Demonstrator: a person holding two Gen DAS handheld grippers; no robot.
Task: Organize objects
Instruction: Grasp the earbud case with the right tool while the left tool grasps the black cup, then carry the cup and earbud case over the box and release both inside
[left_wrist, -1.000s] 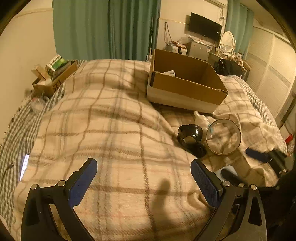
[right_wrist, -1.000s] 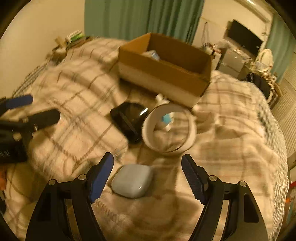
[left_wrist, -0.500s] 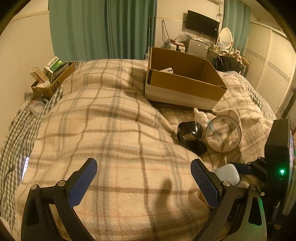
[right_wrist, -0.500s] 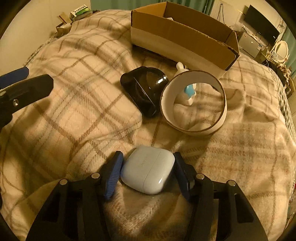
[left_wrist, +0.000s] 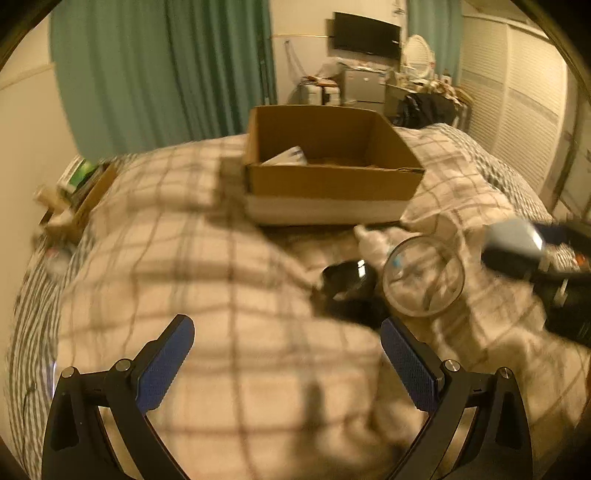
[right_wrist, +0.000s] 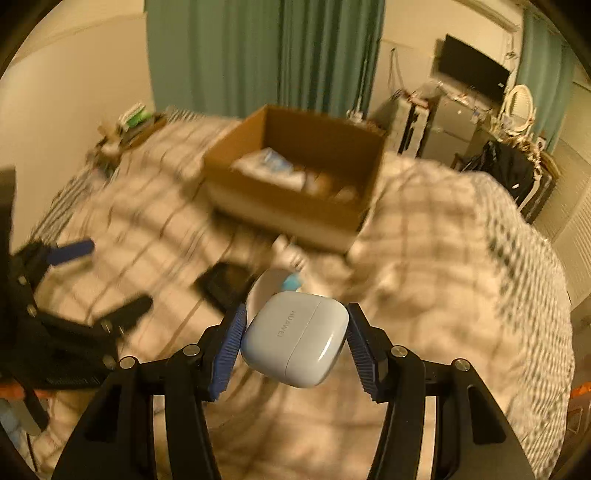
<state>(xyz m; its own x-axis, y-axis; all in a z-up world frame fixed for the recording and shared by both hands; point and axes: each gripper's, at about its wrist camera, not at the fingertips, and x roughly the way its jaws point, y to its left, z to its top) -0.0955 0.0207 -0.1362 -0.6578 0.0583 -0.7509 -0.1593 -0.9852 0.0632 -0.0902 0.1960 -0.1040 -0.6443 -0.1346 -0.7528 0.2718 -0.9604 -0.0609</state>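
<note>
Left to right, then: left tool (left_wrist: 282, 360) gaping wide with nothing between its blue pads, hovering over the beige plaid blanket on the bed (left_wrist: 207, 280). Small brown cardboard box of odds and ends (left_wrist: 79, 192) at the bed's far left edge. Open brown cardboard box with a white lower band (left_wrist: 328, 184) sits mid-bed, some white packaging inside. Just in front of it, a glossy black rounded object (left_wrist: 347, 284) touching a clear round ring-shaped container (left_wrist: 423, 277), with a small white-and-blue figure (left_wrist: 373, 242) behind them. Right tool (right_wrist: 293, 339) clamped on the pale blue-white rounded earbud case marked HUAWEI (right_wrist: 295, 338), pads pressing both its sides. Case is held up off the blanket, short of the open box (right_wrist: 295, 184). Both views motion-blurred.
</note>
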